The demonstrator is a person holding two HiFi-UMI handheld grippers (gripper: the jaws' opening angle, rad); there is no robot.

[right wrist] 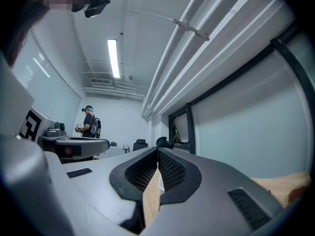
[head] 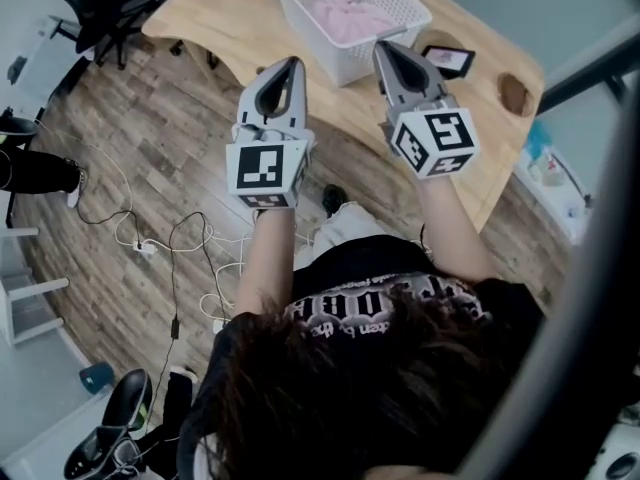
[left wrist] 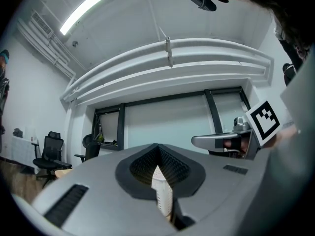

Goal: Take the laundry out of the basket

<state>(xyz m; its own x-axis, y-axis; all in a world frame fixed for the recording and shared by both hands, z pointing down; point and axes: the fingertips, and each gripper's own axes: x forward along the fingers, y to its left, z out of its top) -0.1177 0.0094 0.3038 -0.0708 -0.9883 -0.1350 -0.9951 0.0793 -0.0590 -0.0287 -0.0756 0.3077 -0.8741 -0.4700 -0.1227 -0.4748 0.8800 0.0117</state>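
Wooden tabletop [head: 230, 23]: carries the basket; we stand at its near edge.
White mesh basket [head: 322, 48]: open-topped, just ahead of both tools, with nothing over it.
Pink laundry [head: 352, 15]: bunched inside the basket, untouched.
Left hand-held gripper [head: 292, 65]: clenched, empty, raised short of the basket's near wall.
Right hand-held gripper [head: 384, 47]: clenched, empty, tip by the basket's near corner.
Next move: we judge one should open, dip over the rim, pinch a thick fold and lift straight up, so the basket isn't dragged.
Dark flat device [head: 447, 60]: just beside the basket; we should keep clear.
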